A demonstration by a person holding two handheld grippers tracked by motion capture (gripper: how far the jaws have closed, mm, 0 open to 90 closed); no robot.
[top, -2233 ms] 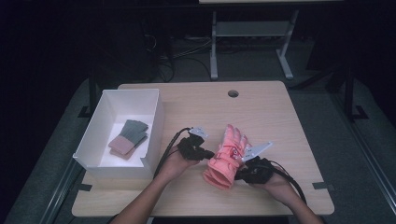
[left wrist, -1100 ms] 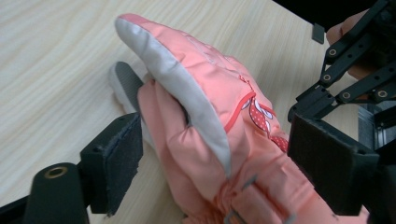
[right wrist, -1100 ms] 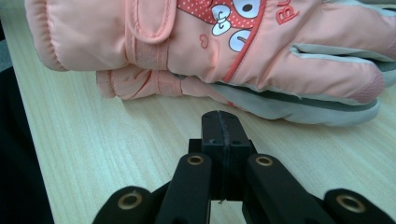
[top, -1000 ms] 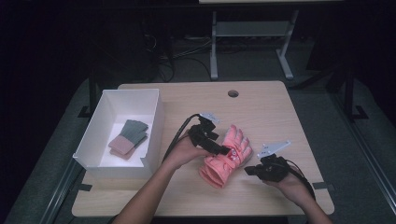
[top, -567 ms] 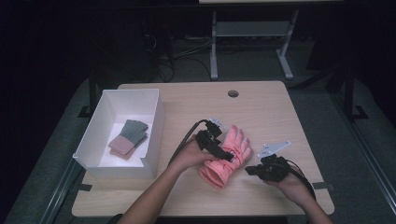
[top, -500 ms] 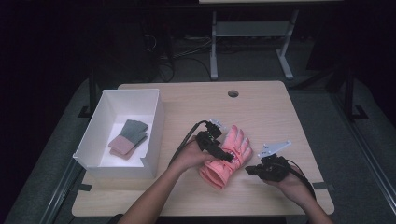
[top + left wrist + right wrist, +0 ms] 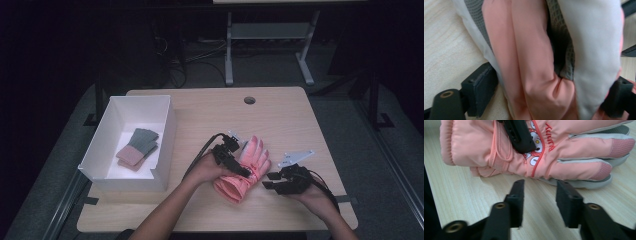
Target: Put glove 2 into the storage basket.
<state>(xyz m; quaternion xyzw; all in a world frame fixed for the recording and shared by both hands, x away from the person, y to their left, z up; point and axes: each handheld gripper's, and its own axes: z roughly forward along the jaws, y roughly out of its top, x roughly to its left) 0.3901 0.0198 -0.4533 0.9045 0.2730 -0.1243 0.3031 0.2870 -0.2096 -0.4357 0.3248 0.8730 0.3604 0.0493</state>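
Note:
A pair of pink padded gloves [image 7: 256, 154] lies stacked on the wooden table [image 7: 200, 115], cuffs toward the front edge. My left gripper [image 7: 245, 173] reaches over them from the left and is shut on the gloves [image 7: 529, 50], whose fabric bunches between its pads. In the right gripper view one of its black fingers [image 7: 519, 135] lies across the top glove [image 7: 574, 152]. My right gripper [image 7: 269, 181] sits on the table just right of the cuffs. Its jaws [image 7: 540, 190] have just been opening and stand open, with only bare wood between them.
A white box [image 7: 167, 130] stands at the table's left and holds a folded grey and pink pair of gloves [image 7: 137, 147]. A round cable hole [image 7: 249, 100] is near the far edge. Both forearms come in from the front edge.
My left gripper has come down over the gloves from the left and closed on them. The right gripper has let go of the glove's edge, and its jaws stand apart.

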